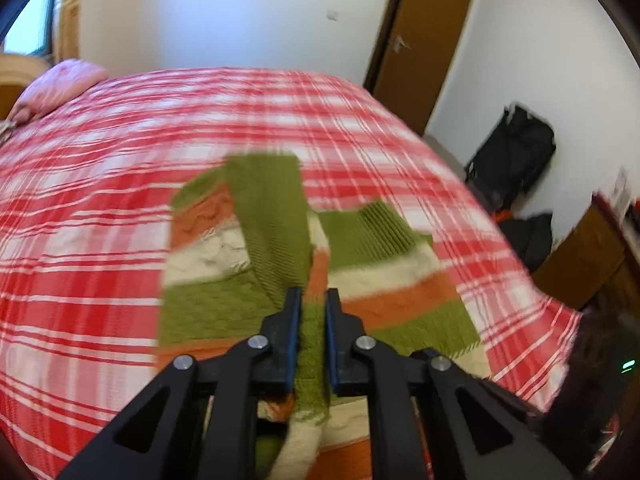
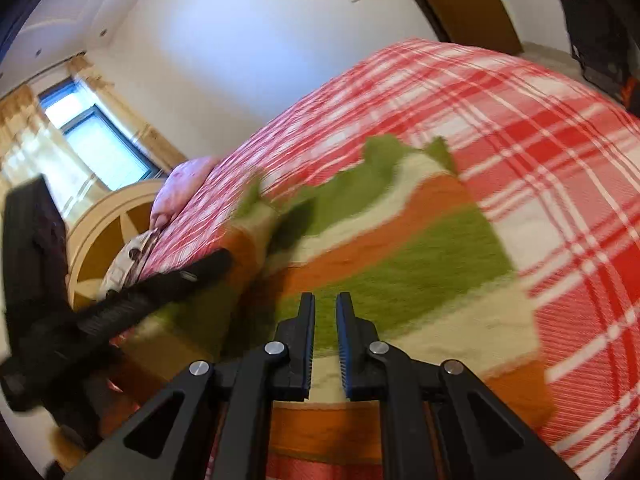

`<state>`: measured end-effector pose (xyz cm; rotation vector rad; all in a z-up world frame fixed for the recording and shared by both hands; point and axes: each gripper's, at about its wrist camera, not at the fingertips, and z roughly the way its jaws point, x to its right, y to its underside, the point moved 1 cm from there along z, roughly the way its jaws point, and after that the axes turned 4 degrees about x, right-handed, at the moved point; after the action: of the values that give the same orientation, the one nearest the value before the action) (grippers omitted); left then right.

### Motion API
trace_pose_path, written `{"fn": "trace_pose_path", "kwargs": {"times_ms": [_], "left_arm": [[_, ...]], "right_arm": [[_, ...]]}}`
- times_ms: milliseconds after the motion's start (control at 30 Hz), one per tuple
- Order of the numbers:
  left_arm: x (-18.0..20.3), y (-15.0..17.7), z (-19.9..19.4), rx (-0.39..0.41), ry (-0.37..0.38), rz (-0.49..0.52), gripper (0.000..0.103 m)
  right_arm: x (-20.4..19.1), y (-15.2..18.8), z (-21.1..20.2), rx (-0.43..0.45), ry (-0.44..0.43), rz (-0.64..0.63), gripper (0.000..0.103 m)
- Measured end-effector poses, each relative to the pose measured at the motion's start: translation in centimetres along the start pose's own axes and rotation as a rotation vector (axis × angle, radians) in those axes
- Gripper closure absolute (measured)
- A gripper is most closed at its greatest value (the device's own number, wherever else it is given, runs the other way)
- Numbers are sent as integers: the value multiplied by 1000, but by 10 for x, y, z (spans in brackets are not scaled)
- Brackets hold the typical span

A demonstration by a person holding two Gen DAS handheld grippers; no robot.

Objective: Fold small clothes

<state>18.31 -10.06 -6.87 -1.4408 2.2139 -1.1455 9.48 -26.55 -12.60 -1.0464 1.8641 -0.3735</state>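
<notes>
A small knitted sweater (image 1: 392, 280) with green, orange and cream stripes lies on the red-and-white plaid bed (image 1: 100, 240). My left gripper (image 1: 313, 300) is shut on a bunched green sleeve of it and holds the fabric up between its blue pads. The sleeve (image 1: 272, 216) lies folded across the sweater's body. In the right wrist view the sweater (image 2: 420, 256) lies spread below my right gripper (image 2: 325, 304). The right jaws stand narrowly apart with nothing between them. The left gripper's black body (image 2: 132, 304) shows at the left of that view.
A pink pillow (image 1: 60, 84) lies at the bed's far left by a wooden headboard (image 2: 104, 232). A brown door (image 1: 424, 44) and a black backpack (image 1: 516, 152) stand beyond the bed's right side. A window (image 2: 96, 140) is at the left.
</notes>
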Motion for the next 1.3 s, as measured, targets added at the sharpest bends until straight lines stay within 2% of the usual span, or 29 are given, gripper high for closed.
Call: {"fn": "trace_pose_path", "kwargs": {"times_ms": [33, 133, 267, 367, 400, 433, 467, 500, 533, 567, 667, 833, 933, 1000, 1067, 1133, 1300], "left_arm": [[9, 7, 12, -23, 1, 13, 96], [23, 19, 28, -76, 9, 24, 96], [25, 26, 21, -105, 14, 56, 96], [11, 28, -13, -95, 83, 54, 86], [1, 30, -29, -79, 117, 35, 74], [-9, 33, -45, -56, 138, 18, 56], [-24, 37, -63, -20, 141, 2, 47], [-32, 39, -70, 2, 131, -9, 36], [-50, 42, -85, 38, 100, -31, 34], [-60, 43, -90, 51, 74, -43, 34], [-99, 44, -97, 57, -32, -88, 34], [-145, 53, -94, 34, -137, -191, 34], [-154, 59, -87, 23, -138, -229, 34], [-157, 60, -82, 22, -144, -234, 34], [-160, 63, -79, 21, -166, -221, 34], [-163, 65, -74, 17, -182, -212, 34], [-171, 71, -71, -5, -152, -248, 34]], "right_arm": [[4, 4, -3, -4, 5, 9, 92], [11, 10, -9, -9, 21, 9, 92], [22, 6, -15, -2, -6, 74, 92], [17, -2, -23, 19, -82, 117, 92], [14, -5, -25, 21, -121, 133, 91], [10, -7, -25, 20, -148, 148, 85], [7, -10, -24, 14, -181, 168, 77], [4, -12, -22, 10, -201, 182, 52], [-1, -14, -18, 12, -221, 202, 29], [-3, -15, -14, 17, -225, 211, 25], [-21, -16, 8, -16, -212, 162, 25], [-57, -14, 60, -68, -3, -100, 25], [-67, -1, 87, -126, 42, -161, 25], [-80, 3, 95, -118, 87, -245, 26], [-87, 5, 101, -128, 110, -276, 41], [-87, 6, 103, -121, 146, -296, 61], [-100, 8, 101, -95, 159, -372, 76]]}}
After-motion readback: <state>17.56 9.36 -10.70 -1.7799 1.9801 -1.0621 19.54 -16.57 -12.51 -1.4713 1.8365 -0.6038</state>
